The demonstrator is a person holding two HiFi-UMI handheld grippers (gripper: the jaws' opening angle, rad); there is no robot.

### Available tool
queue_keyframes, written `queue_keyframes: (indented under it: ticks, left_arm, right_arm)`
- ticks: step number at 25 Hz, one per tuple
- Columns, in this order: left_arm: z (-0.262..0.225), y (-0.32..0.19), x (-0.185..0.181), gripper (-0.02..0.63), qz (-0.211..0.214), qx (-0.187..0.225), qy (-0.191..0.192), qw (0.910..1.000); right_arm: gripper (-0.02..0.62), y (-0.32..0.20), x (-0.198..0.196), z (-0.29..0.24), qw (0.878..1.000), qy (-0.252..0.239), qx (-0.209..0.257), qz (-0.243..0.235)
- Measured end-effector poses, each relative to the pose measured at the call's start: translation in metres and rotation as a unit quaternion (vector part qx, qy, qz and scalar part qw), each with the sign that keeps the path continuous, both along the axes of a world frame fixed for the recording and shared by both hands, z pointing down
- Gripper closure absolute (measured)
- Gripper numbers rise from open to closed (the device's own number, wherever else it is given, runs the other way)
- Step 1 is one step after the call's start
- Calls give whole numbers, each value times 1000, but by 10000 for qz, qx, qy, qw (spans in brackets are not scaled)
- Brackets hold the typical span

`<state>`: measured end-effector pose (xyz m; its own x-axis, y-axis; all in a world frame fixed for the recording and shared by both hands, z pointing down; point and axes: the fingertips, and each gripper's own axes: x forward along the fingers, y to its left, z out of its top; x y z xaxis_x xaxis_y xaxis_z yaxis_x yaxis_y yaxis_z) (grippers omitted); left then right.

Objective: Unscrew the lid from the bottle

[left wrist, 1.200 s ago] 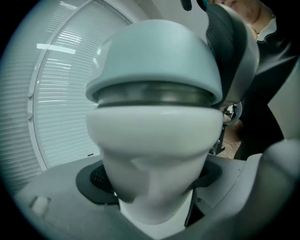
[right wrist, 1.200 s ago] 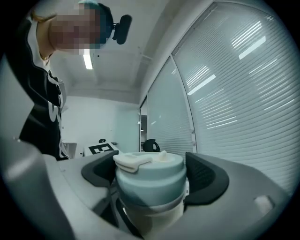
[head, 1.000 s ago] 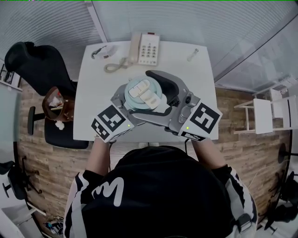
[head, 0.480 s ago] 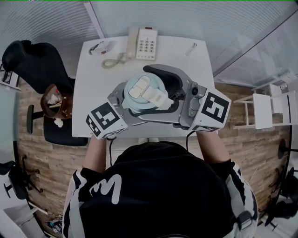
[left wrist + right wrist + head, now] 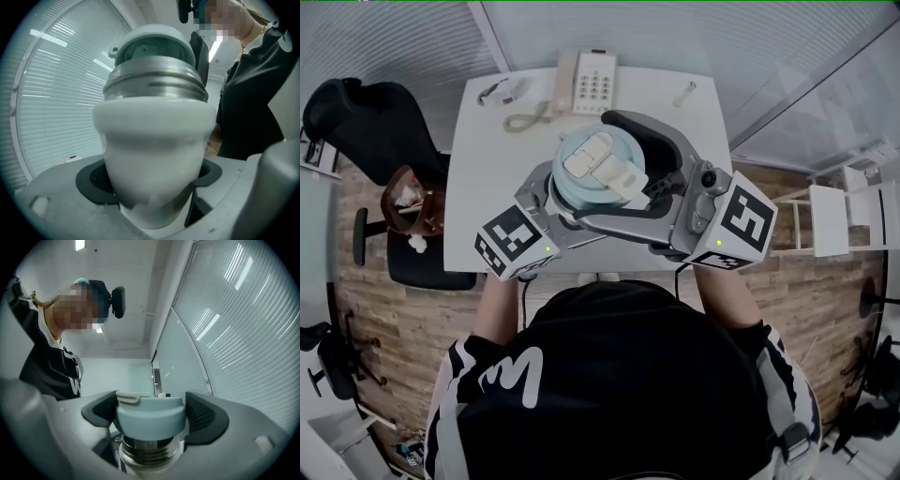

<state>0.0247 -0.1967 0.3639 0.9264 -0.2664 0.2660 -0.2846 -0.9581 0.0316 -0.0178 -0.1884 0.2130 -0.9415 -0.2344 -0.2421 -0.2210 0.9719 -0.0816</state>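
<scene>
Pale-blue lid (image 5: 592, 171) clamped in right gripper (image 5: 150, 411), white bottle (image 5: 152, 150) body clamped in left gripper (image 5: 151, 187), held above the desk (image 5: 487, 187); steel threads (image 5: 154, 86) exposed, so turn lid square to threads, left gripper holding bottle rigid

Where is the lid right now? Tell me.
In the head view the pale blue lid sits at centre over the white table, between the jaws of the right gripper, atop the white bottle that the left gripper clamps.
</scene>
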Motion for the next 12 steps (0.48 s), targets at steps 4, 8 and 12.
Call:
queue_keyframes:
  ticks: [4,8,12]
  left_arm:
    - [0,1,1,158,-42,13,-30,10000]
    - [1,2,1,158,-88,10,-23,10000]
    - [1,8,6,158,-98,39,-46,9999]
  right_arm:
    - [156,1,4,-6,9999,-60,77,86]
    - [156,-1,12,-12,9995,-224,28,233]
    - [156,6,22,-15,9991,-166,160,361]
